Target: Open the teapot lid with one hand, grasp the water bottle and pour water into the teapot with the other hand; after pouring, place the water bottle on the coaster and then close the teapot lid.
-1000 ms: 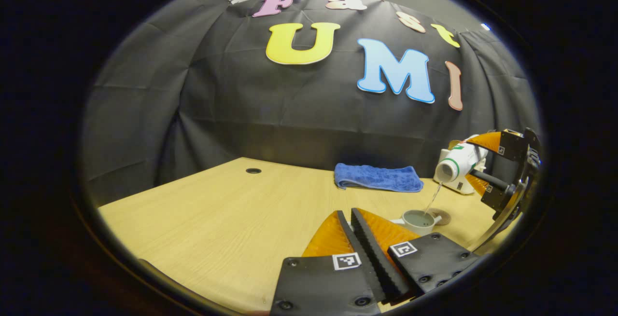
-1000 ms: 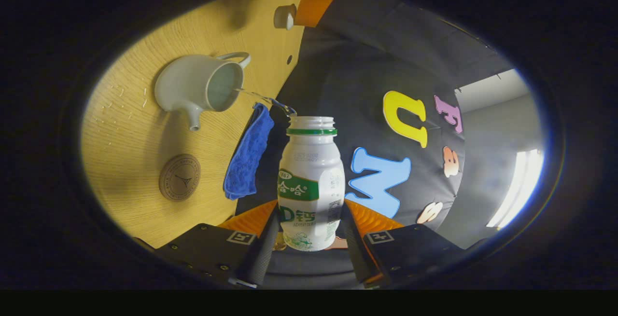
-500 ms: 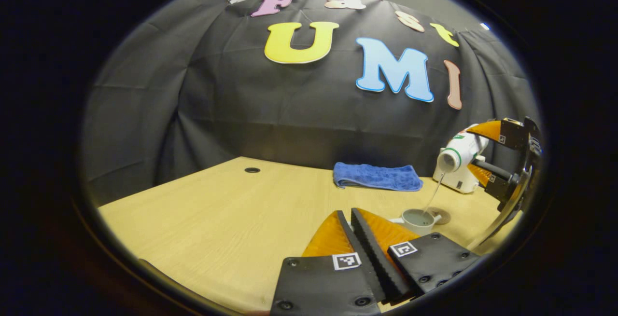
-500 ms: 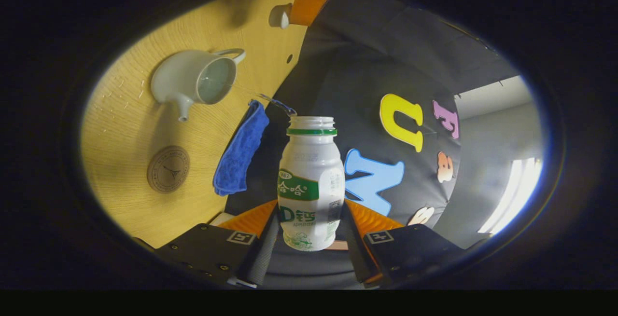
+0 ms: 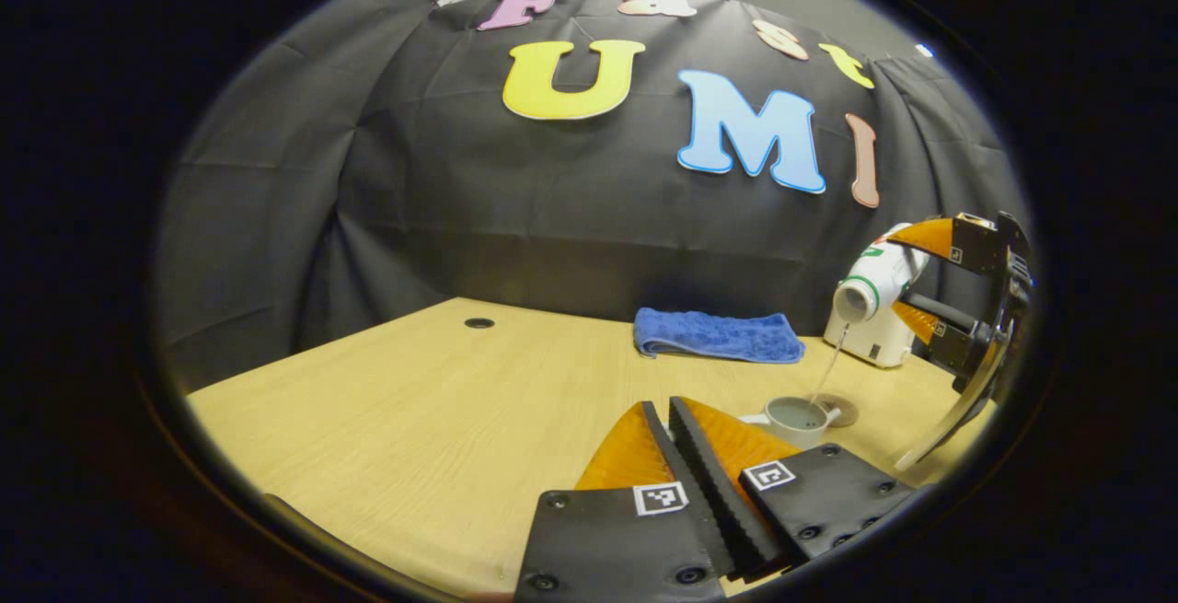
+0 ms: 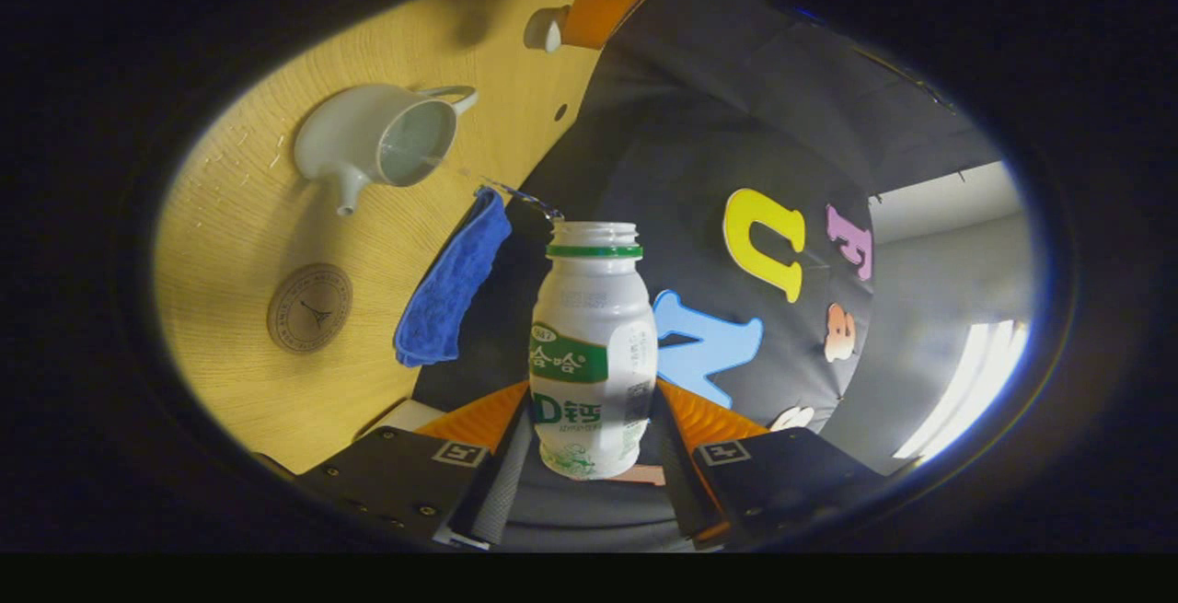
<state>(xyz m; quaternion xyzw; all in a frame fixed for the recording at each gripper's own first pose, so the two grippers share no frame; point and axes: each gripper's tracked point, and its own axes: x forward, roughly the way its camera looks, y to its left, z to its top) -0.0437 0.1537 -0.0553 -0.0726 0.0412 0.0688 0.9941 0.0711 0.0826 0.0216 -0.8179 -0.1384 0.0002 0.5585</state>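
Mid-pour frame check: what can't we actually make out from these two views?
- Water level in the water bottle: opaque wall, right gripper view.
- Teapot body: the left gripper's own fingers cover its lower part, left gripper view.
- Lid: at the top edge of the right gripper view, too small to judge the grip.
- Coaster print: too small.

L gripper (image 5: 670,411) closed, R gripper (image 6: 589,400) clamped.

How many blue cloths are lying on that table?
1. A single folded blue cloth lies at the table's far edge by the black wall, beyond the teapot. More could lie outside the pictures.
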